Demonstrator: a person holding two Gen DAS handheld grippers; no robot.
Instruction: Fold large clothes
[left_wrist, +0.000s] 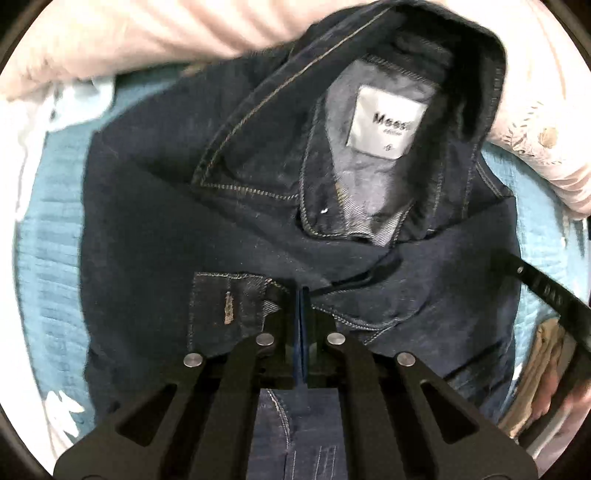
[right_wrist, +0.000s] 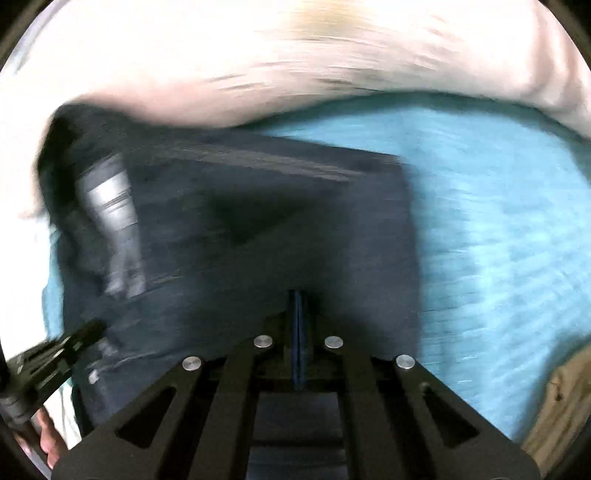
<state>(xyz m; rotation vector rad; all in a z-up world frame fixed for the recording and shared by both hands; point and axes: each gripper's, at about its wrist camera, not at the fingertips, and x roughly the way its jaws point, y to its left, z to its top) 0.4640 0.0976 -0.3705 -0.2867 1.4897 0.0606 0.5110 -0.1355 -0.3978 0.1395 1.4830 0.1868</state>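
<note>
Where sharp, jacket (left_wrist: 258, 221) label (left_wrist: 386, 123) shows.

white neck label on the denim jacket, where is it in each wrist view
Left wrist: white neck label sits upper centre-right, inside the collar of the denim jacket.
Right wrist: label shows only as a blurred pale smear at left, on the jacket.
Shared landmark: the teal bedspread under the jacket, filling the right side of the right view.
</note>
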